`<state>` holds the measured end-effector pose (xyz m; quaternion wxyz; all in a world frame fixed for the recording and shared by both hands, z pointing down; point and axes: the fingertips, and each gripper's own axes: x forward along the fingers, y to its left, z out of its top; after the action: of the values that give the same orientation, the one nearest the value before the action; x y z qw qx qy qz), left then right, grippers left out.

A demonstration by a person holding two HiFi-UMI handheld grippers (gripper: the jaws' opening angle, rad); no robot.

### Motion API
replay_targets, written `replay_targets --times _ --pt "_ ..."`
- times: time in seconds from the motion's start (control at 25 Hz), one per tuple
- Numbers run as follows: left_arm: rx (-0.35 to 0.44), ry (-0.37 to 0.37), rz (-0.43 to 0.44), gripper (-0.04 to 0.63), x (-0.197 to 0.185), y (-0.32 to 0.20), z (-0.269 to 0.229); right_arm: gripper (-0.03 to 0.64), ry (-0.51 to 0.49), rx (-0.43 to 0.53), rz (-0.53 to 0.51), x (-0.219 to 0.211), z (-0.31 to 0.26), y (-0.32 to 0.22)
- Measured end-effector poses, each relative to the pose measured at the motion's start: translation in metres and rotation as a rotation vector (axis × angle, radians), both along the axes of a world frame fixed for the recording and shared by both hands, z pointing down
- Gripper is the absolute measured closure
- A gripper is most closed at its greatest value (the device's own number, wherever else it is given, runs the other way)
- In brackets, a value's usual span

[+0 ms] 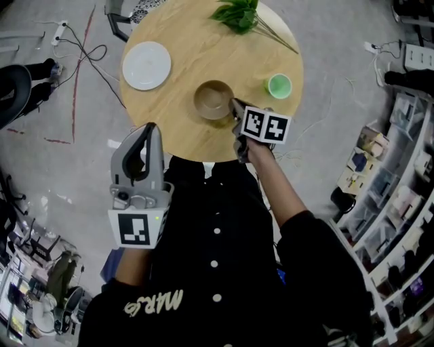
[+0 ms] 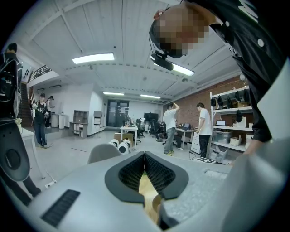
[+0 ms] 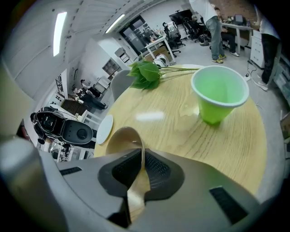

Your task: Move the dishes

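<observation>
A brown bowl [image 1: 213, 99] sits near the front middle of the round wooden table [image 1: 196, 41]. My right gripper [image 1: 235, 108] is shut on its near rim; in the right gripper view the bowl [image 3: 124, 138] wall runs between the dark pads of the gripper [image 3: 141, 158]. A white plate [image 1: 146, 66] lies at the table's left, and shows small in the right gripper view [image 3: 105, 128]. My left gripper [image 1: 150, 129] is held off the table's front edge, by my body, shut on nothing [image 2: 144, 156].
A green cup [image 1: 279, 86] stands right of the bowl, seen close in the right gripper view [image 3: 219, 93]. A leafy green sprig [image 1: 239, 15] lies at the far edge. Cables run over the floor at left; shelves stand at right. People stand far off in the room.
</observation>
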<state>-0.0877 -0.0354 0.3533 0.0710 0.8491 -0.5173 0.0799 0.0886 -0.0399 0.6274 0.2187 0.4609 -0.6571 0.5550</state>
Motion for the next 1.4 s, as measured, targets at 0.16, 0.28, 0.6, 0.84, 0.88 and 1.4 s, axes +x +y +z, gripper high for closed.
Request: replay_targets --times 0.16,0.28,0.6,0.84,0.88,1.4 --pt "0.013 -0.001 0.000 0.592 -0.001 -0.001 -0.005 0.506 0.001 0.010 -0.011 0.000 -0.005 -0.001" --pt "0.030 0.003 -0.004 0.592 -0.002 -0.002 -0.011 0.508 -0.003 0.052 0.001 0.004 -0.025 -0.004" --pt "0.105 0.001 -0.033 0.592 -0.008 -0.005 -0.056 0.620 -0.105 0.450 0.090 0.031 -0.192 -0.030" --pt "0.161 0.063 -0.081 0.591 -0.016 -0.005 -0.104 0.621 -0.006 0.753 0.127 0.078 -0.299 -0.037" --pt "0.160 0.083 -0.088 0.592 -0.019 -0.004 -0.112 0.621 0.023 0.815 0.137 0.086 -0.316 -0.036" --pt "0.305 0.037 -0.123 0.592 -0.036 0.022 -0.184 0.621 0.323 1.267 0.152 0.162 -0.452 0.022"
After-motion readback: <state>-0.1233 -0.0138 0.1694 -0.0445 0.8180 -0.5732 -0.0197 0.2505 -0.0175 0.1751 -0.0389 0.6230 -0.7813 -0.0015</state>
